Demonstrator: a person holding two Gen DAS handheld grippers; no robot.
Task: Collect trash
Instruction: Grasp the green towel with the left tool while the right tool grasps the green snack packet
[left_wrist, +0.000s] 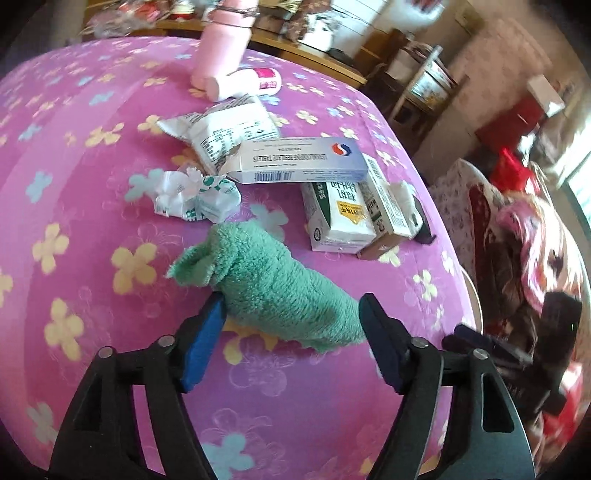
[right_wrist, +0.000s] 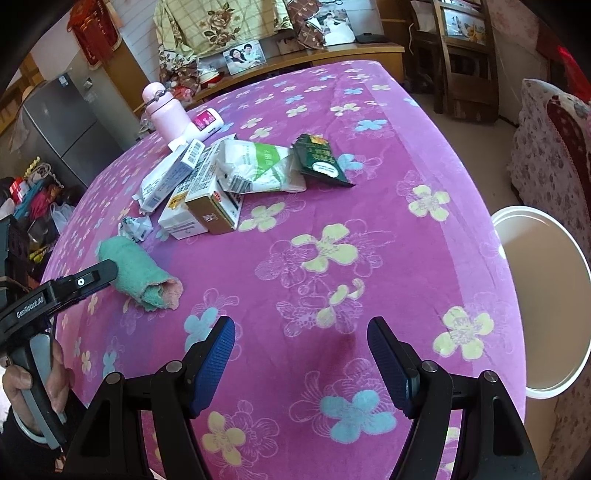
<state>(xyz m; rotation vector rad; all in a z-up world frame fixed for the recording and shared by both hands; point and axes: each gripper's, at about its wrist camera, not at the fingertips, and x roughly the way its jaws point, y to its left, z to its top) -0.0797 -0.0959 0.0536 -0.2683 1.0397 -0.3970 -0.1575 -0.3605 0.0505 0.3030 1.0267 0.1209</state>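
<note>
A rolled green towel (left_wrist: 280, 288) lies on the pink flowered tablecloth (right_wrist: 369, 240), between the fingers of my left gripper (left_wrist: 293, 301). The jaws stand apart around it, and the pads do not squeeze it. Beyond the towel is the trash pile: a crumpled white-green wrapper (left_wrist: 195, 199), a blue-white medicine box (left_wrist: 299, 162), a milk carton (left_wrist: 340, 218), a white snack bag (left_wrist: 221, 133) and a dark green packet (right_wrist: 321, 158). My right gripper (right_wrist: 302, 326) hovers open over bare cloth near the table's front, with nothing between its fingers.
A pink bottle (right_wrist: 166, 114) and a white tube with a pink label (right_wrist: 205, 123) stand behind the pile. A white round bin (right_wrist: 543, 314) sits on the floor past the table's right edge. A person's hand (right_wrist: 22, 384) holds the left gripper's handle.
</note>
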